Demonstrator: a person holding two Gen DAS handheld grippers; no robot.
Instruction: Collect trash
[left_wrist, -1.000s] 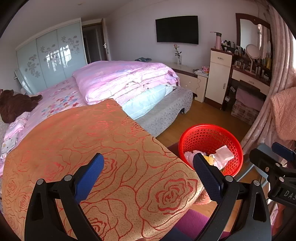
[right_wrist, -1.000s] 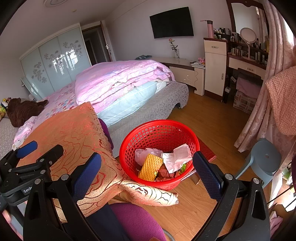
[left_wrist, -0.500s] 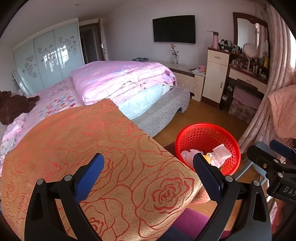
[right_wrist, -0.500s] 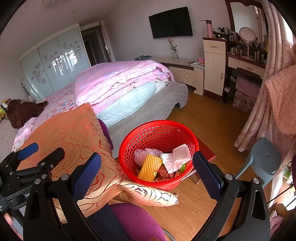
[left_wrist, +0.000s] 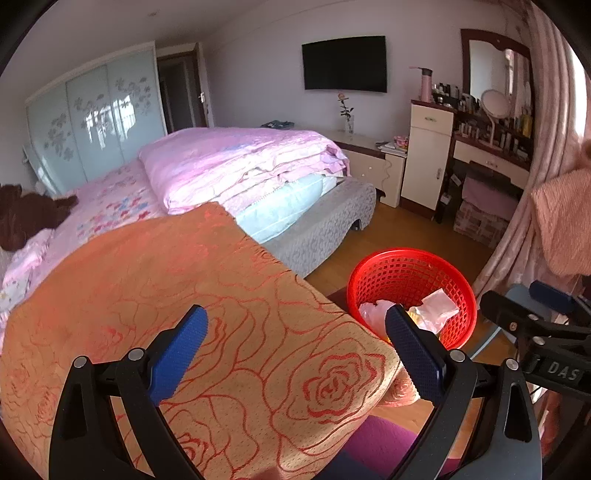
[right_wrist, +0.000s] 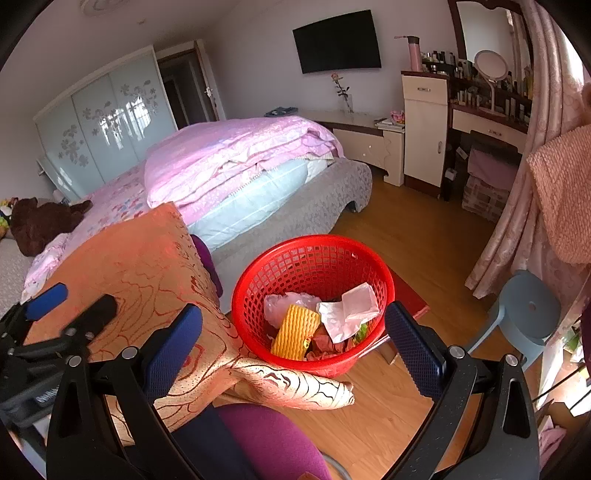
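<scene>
Both tools are spread wide and empty — the left tool over the rose-patterned cloth, the right tool above the red basket on the floor. The trash already lies inside; no loose litter shows beyond — collection looks nearly finished.

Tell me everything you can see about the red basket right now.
The red basket is round, of glossy plastic lattice with a solid rim, standing upright and open on the wooden floor beside the orange rose-patterned cloth, whose hanging corner lies against its front. Inside lie a yellow foam net sleeve, crumpled white paper, a clear plastic bag and reddish scraps. It is roughly half full. Neither gripper touches it.
</scene>
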